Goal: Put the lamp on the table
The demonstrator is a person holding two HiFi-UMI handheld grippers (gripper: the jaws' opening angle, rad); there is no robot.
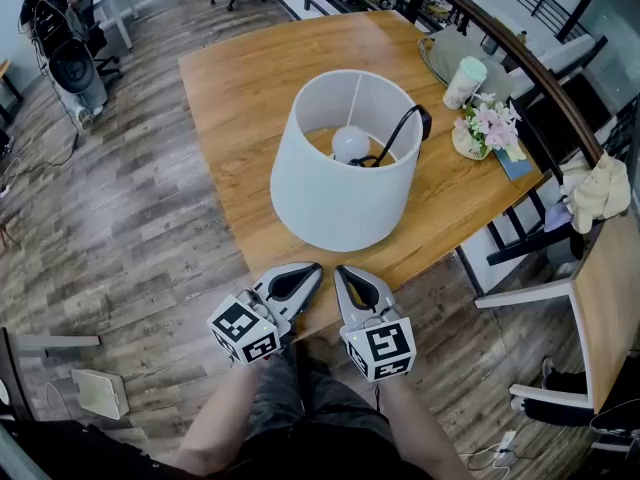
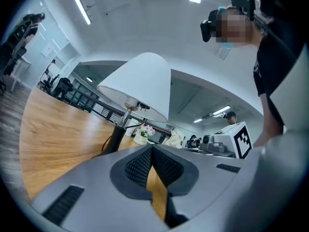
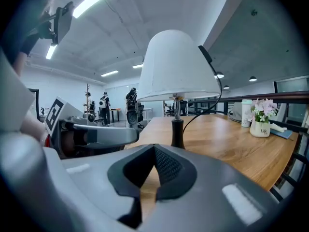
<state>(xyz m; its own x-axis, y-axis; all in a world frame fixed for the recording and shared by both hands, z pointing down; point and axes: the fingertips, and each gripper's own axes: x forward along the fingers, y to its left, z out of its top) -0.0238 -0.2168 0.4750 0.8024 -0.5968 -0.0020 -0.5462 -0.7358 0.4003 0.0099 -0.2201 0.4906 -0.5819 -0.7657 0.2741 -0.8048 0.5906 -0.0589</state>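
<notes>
Closest in the head view are the person's bare forearms (image 1: 218, 426), which hold the left gripper (image 1: 312, 271) and the right gripper (image 1: 341, 272) side by side at the near corner of the wooden bench (image 1: 240, 78). Their tips sit just beside each other and point toward the lamp (image 1: 340, 198). In the left gripper view the fingers are closed tip to tip with nothing between them; only bench wood shows through the gap behind the tips. In the right gripper view the fingers are likewise closed and empty. The lamp stands upright on the bench, toward its near side, near the grippers but apart from both. Its white shade (image 3: 176, 66) widens toward the bottom. From above, the round bulb (image 1: 350, 144) shows inside it, and a black cord (image 1: 405, 128) arcs out over the shade's top rim. In the right gripper view a slim black stem (image 3: 177, 129) carries the shade, planted on the wood ahead of the fingers. Toward the bench's far right edge sit a small vase of pink and white flowers (image 1: 487, 126) and, just behind it, a white cup with a pale green lid (image 1: 465, 81), both well apart from the lamp. Grey wood-plank floor (image 1: 130, 228) surrounds the bench, and a cream cloth (image 1: 600, 193) lies at the right edge of the head view.
</notes>
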